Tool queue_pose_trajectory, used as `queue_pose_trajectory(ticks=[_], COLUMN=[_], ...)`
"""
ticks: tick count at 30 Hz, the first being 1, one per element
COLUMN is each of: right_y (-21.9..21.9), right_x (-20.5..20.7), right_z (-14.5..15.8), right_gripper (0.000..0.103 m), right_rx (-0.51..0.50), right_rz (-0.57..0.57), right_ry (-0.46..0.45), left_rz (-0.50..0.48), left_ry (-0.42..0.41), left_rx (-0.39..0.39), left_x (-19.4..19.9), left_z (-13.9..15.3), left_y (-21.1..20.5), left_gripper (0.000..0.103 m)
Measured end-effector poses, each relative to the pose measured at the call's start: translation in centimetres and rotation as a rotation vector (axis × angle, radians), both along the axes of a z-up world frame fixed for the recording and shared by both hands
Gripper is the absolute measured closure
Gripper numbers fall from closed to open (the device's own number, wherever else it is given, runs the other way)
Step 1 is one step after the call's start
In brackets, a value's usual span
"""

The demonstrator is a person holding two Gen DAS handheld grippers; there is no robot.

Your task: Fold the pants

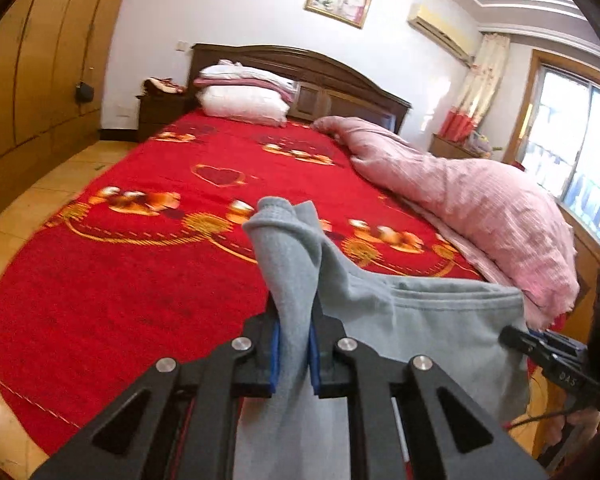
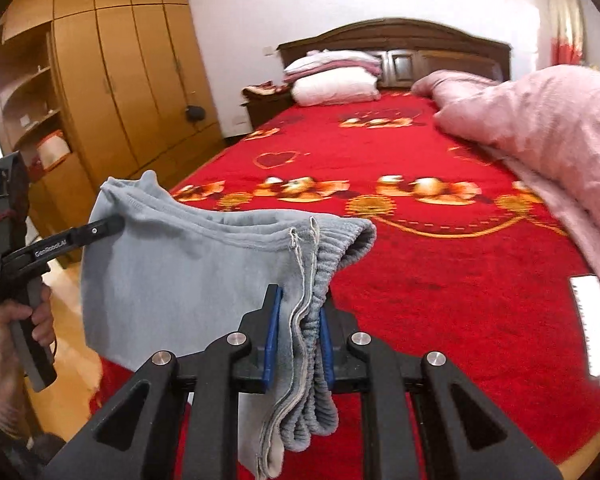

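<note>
The grey pants (image 1: pixel 432 320) hang in the air above the foot of the red bed (image 1: pixel 148 280), stretched between both grippers. My left gripper (image 1: pixel 294 320) is shut on one bunched end of the fabric. It also shows at the left of the right wrist view (image 2: pixel 114 222), clamping the pants' (image 2: pixel 172 280) upper corner. My right gripper (image 2: pixel 298 312) is shut on the ribbed waistband, which droops below the pads. The right gripper appears at the right edge of the left wrist view (image 1: pixel 512 334).
A pink quilt (image 1: pixel 480 208) lies heaped along the bed's right side. White and pink pillows (image 1: pixel 244 96) sit by the dark headboard. A wooden wardrobe (image 2: pixel 132 88) stands to the left. A window (image 1: pixel 572 152) is at right.
</note>
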State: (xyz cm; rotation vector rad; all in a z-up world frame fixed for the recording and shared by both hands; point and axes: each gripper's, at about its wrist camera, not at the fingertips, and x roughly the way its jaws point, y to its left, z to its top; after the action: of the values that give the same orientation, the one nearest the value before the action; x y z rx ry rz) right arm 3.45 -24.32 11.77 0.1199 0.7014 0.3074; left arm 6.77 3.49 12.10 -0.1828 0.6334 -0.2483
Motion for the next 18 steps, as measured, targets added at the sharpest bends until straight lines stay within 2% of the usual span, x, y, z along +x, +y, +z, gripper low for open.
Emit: queue_pose_trajectory(ticks=[5, 9, 14, 17, 18], right_y=[2.1, 3.4, 3.2, 2.1, 2.0], right_x=[5.8, 9.5, 13.1, 13.9, 13.9], right_z=[-2.8, -5.7, -9.7, -11.7, -12.1], right_gripper=[0.085, 0.085, 0.083, 0.078, 0.076], right_rx=[0.036, 0.0, -0.039, -0.006, -0.001], right_rz=[0.021, 0.019, -0.016, -0.024, -0.021], right_ry=[0.092, 0.153, 0.226, 0.261, 0.258], left_rz=[0.034, 0.052, 0.048, 0.04, 0.039], left_ry=[0.052, 0.128, 0.242, 0.288, 0.291], left_rx=[0.037, 0.051, 0.01, 0.001, 0.012], left_x=[4.2, 8.1, 12.5, 13.8, 14.0], left_z=[-1.7, -5.0, -9.8, -12.2, -12.7], left_y=[2.7, 3.8, 6.0, 6.7, 6.8], left_gripper=[0.092, 0.092, 0.091, 0.086, 0.08])
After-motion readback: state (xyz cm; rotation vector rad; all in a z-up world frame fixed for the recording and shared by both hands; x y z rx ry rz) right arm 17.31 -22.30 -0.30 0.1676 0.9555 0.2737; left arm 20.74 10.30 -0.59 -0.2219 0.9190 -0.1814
